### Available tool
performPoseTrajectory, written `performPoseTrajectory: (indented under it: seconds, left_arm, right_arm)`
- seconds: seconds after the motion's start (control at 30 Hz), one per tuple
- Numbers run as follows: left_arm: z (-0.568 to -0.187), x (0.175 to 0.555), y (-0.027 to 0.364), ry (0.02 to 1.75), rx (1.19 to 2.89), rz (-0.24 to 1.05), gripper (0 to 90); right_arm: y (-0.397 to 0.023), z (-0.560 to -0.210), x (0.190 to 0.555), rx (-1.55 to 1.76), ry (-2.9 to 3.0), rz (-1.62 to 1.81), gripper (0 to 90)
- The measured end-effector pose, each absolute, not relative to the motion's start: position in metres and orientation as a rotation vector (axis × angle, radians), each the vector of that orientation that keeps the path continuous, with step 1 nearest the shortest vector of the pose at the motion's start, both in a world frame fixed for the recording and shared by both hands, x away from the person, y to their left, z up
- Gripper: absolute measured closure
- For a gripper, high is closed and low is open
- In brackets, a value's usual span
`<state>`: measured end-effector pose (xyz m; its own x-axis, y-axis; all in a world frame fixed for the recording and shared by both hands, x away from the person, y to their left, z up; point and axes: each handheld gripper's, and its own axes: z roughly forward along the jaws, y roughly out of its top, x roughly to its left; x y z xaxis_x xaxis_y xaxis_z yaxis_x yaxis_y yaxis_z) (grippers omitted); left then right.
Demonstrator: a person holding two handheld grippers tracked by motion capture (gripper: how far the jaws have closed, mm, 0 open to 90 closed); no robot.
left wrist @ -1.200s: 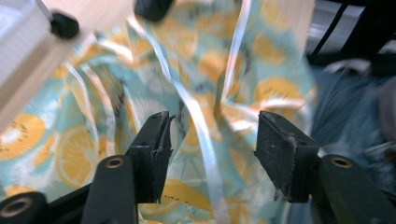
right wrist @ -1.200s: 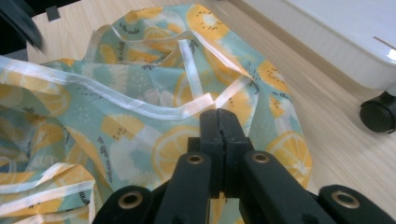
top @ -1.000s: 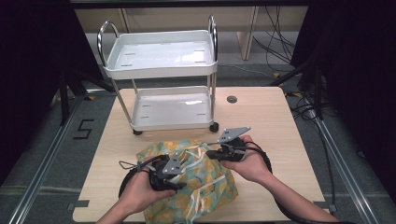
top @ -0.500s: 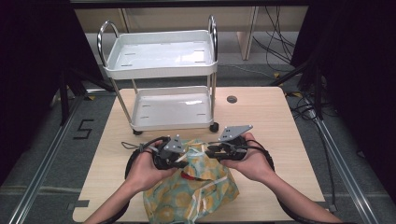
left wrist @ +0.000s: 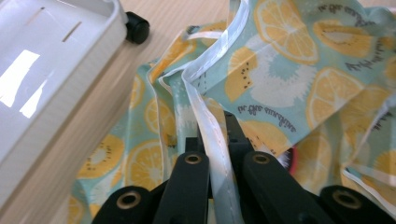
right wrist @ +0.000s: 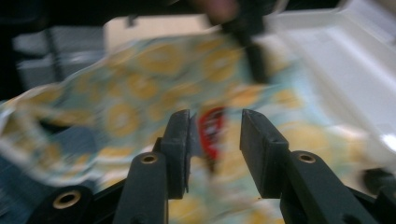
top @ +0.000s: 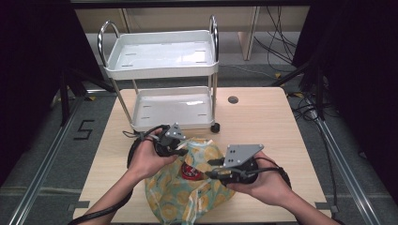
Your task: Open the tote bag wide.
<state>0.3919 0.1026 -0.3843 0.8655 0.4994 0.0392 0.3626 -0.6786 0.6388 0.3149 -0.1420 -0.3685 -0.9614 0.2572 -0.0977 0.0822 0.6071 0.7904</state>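
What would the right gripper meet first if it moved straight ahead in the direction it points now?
Probably the red item inside the fruit-print bag: in the right gripper view it sits just past the gap of the right gripper, whose fingers have just been opening with nothing between them. The picture is blurred, so depth is uncertain.

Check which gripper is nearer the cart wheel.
Left. The left gripper, shut on the bag rim, sits just below-left of the wheel; the right gripper is farther down the table.
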Motion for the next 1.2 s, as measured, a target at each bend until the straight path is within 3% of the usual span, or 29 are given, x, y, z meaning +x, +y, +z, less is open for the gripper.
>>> performPoseTrajectory:
  seconds: [0.27,0.53,0.7,1.1,1.2]
  left_arm:
    - [-0.384,0.41,0.094,0.615,2.404,0.318,89.4]
    - [-0.399,0.435,0.097,0.63,2.417,0.34,89.3]
    - [-0.413,0.448,0.101,0.674,2.398,0.337,89.3]
    - [-0.429,0.463,0.114,0.704,2.398,0.379,89.2]
    - [-0.429,0.46,0.113,0.706,2.394,0.382,89.1]
  right_arm:
    - [-0.13,-0.424,0.319,0.28,2.826,0.973,68.6]
    - [-0.135,-0.455,0.329,0.404,2.9,0.854,74.5]
    - [-0.14,-0.466,0.333,0.441,2.939,0.823,90.0]
    - [-0.146,-0.471,0.333,0.538,2.985,0.771,90.0]
    - [-0.147,-0.455,0.337,0.55,2.887,0.875,82.3]
